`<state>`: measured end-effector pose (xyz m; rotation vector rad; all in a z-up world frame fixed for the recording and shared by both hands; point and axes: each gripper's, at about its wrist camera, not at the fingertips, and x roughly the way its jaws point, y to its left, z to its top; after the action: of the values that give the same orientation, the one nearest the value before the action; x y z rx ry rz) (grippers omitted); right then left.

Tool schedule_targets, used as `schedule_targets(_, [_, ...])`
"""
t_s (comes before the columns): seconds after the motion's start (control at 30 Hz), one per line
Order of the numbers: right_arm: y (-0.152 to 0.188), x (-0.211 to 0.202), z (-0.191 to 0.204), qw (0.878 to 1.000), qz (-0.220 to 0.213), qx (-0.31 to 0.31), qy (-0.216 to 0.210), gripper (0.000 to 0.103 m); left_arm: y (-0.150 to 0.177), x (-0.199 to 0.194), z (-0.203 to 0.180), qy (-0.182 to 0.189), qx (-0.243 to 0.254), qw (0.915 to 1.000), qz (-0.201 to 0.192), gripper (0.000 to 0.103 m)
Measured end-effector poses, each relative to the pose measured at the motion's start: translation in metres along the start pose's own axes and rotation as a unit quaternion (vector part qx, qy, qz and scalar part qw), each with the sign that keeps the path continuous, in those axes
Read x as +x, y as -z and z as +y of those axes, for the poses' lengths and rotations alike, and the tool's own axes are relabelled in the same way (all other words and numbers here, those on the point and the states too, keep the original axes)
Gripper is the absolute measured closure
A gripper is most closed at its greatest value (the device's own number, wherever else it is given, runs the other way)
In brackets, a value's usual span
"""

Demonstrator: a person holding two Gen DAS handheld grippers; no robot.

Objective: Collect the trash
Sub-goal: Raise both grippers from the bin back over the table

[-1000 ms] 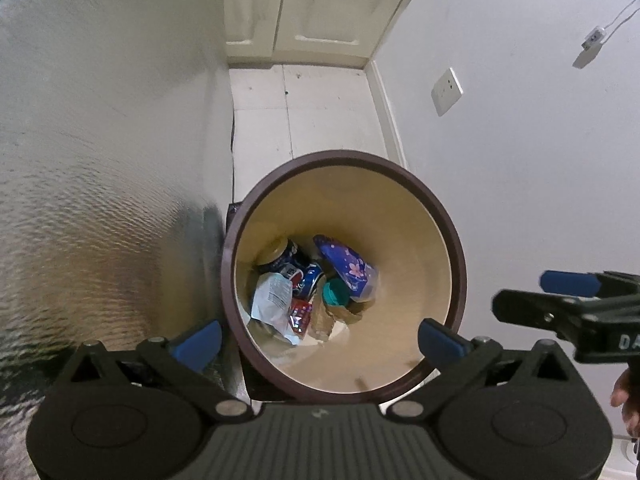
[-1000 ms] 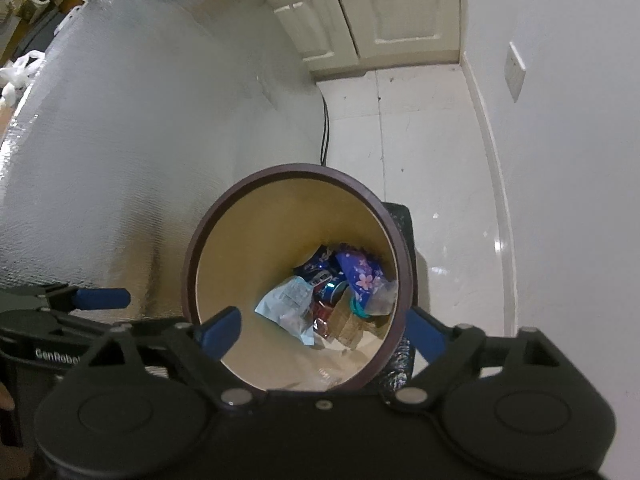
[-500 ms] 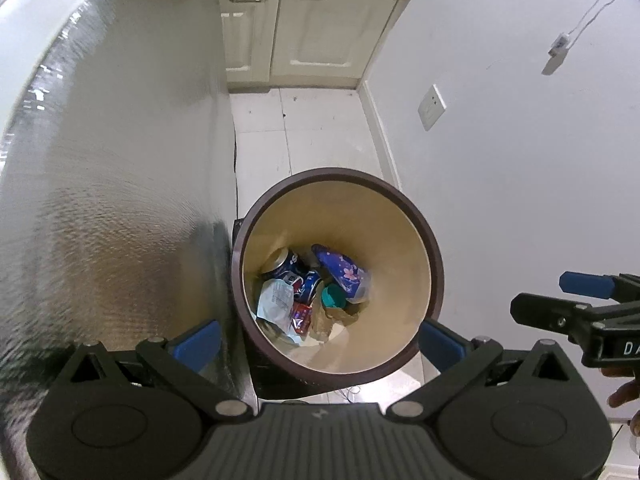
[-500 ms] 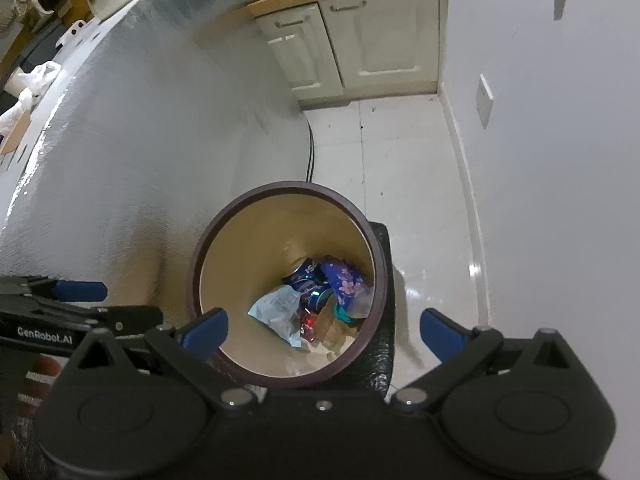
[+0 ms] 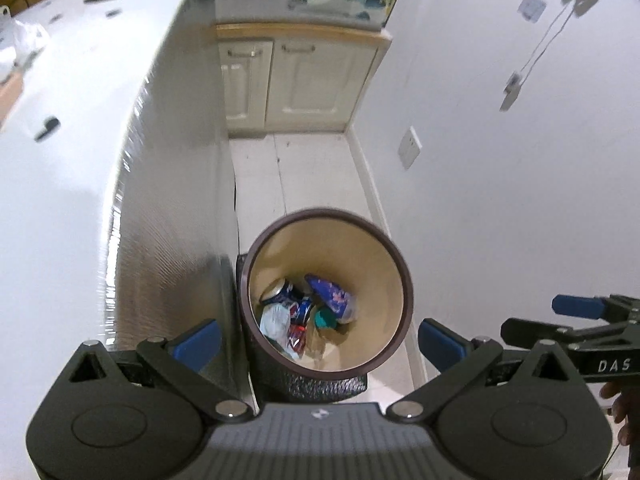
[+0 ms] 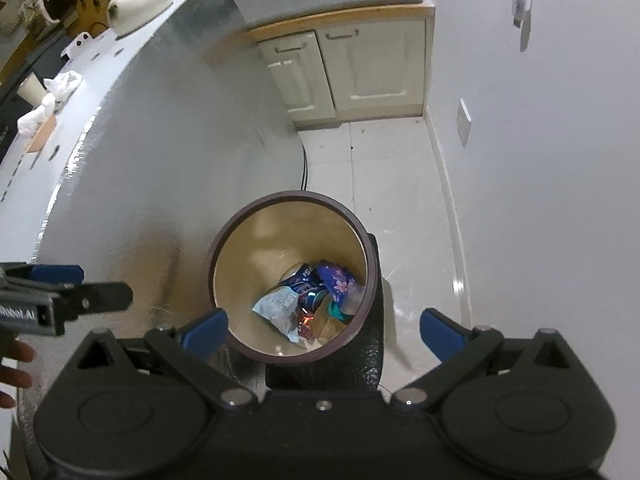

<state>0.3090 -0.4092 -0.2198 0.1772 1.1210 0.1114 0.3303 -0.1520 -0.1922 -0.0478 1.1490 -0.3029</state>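
Note:
A round trash bin with a dark brown rim point(image 5: 404, 268) and beige inside stands on the floor below both grippers; it also shows in the right wrist view point(image 6: 362, 236). Inside lie a blue can point(image 5: 280, 294), a purple flowered wrapper point(image 5: 332, 294), a pale blue packet point(image 6: 280, 306) and other scraps. My left gripper point(image 5: 318, 338) is open and empty, high above the bin. My right gripper point(image 6: 324, 326) is open and empty too, and its side shows at the right of the left wrist view point(image 5: 580, 320).
A silvery-sided counter point(image 5: 168, 208) runs along the left, close to the bin. On its white top sit a white iron point(image 6: 136, 4), a paper cup point(image 6: 30, 88) and crumpled white bags point(image 6: 60, 84). Cream cabinets point(image 5: 300, 80) stand at the back. A white wall point(image 5: 500, 200) is on the right.
Both grippers have risen well above the bin, which now looks smaller. The counter top and the cabinet top have come into view. Both grippers stay open.

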Motion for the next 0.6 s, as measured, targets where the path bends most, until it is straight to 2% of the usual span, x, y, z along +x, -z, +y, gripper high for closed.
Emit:
schedule_targets(0.3, [0.002, -0.059, 0.024, 0.998, -0.056, -0.011, 0.0, 0.0, 0.007, -0.067, 0.002, 0.011, 0.005, 0.998, -0.063, 0.0])
schedule_targets(0.6, [0.004, -0.117, 0.062, 0.993, -0.117, -0.02, -0.003, 0.0, 0.018, -0.141, 0.026, 0.019, -0.006, 0.9921, -0.124, 0.0])
